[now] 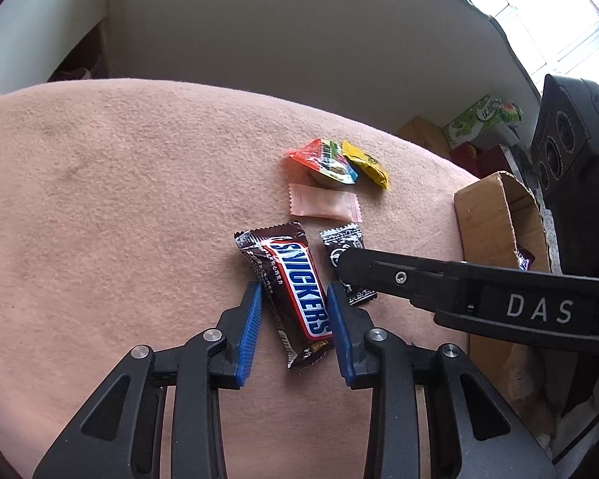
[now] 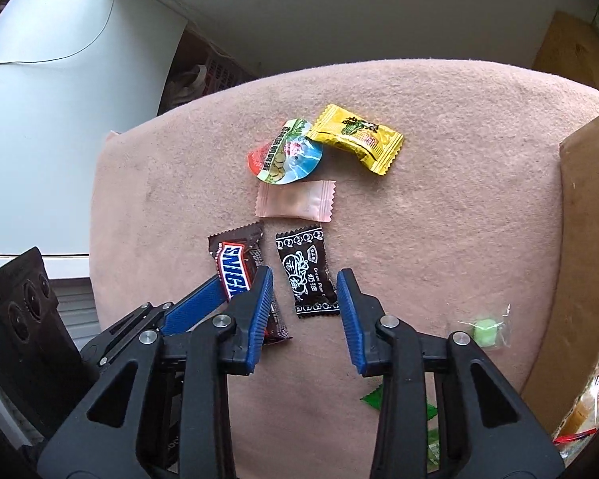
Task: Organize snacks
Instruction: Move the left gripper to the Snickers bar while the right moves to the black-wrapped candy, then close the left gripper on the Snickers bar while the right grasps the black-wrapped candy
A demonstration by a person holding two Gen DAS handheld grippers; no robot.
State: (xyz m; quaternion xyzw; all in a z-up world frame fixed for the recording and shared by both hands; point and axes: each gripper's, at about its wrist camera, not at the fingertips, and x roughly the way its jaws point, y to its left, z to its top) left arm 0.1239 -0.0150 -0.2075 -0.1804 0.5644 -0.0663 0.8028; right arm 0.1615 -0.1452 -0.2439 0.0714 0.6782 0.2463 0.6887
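Note:
A Snickers bar [image 1: 289, 293] lies on the pink cloth between the open blue pads of my left gripper [image 1: 293, 293], neither pad pressing it; it also shows in the right wrist view [image 2: 237, 269]. A black candy packet [image 2: 305, 273] lies between the open pads of my right gripper [image 2: 304, 281], untouched. In the left wrist view the packet [image 1: 345, 241] is partly hidden by the right gripper's black finger. Farther off lie a pink sachet [image 2: 295, 200], a round jelly cup [image 2: 285, 153] and a yellow packet [image 2: 357, 137].
A cardboard box [image 1: 485, 219] stands at the cloth's right edge, with snacks inside; its wall also shows in the right wrist view [image 2: 587, 207]. A clear-wrapped green candy [image 2: 485, 329] and green wrappers [image 2: 373, 397] lie near my right gripper. The pink cloth [image 1: 119, 199] stretches left.

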